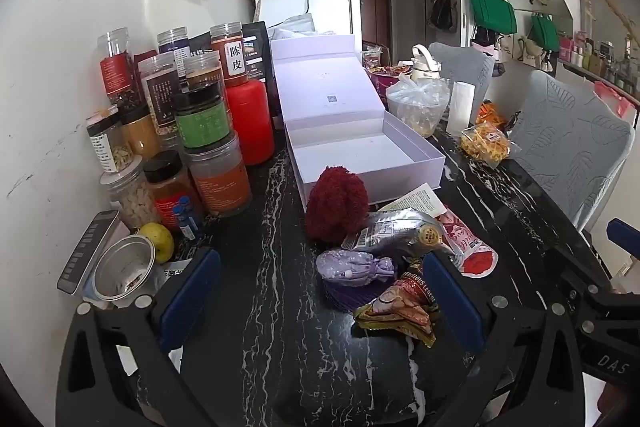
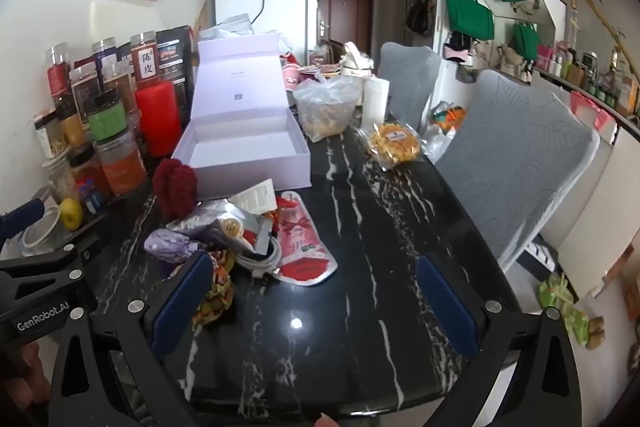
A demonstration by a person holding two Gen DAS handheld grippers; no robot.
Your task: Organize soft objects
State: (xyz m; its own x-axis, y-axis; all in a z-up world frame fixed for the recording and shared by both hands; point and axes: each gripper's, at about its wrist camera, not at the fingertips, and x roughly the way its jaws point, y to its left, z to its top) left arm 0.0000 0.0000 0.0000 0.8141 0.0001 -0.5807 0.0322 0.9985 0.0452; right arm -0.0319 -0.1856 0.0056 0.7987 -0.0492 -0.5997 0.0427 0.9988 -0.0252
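Note:
An open pale lilac box [image 1: 372,163] [image 2: 244,155] sits empty on the black marble table [image 1: 264,307] [image 2: 372,227]. In front of it lies a pile: a dark red fluffy ball [image 1: 336,203] [image 2: 174,187], a silver foil pouch [image 1: 396,231] [image 2: 218,223], a purple fabric pouch [image 1: 352,265] [image 2: 168,245], a red-gold snack packet [image 1: 404,307] [image 2: 216,291] and a pink sachet [image 1: 470,247] [image 2: 304,247]. My left gripper [image 1: 320,295] is open, just short of the pile. My right gripper [image 2: 316,303] is open and empty, right of the pile.
Several jars and a red canister [image 1: 250,119] [image 2: 158,117] crowd the left wall. A foil cup [image 1: 122,269] and a yellow fruit [image 1: 158,241] [image 2: 72,213] sit at the near left. A plastic bag with food [image 1: 418,105] [image 2: 326,107], a waffle packet [image 1: 484,143] [image 2: 394,143] and grey chairs [image 1: 568,147] [image 2: 516,155] are right.

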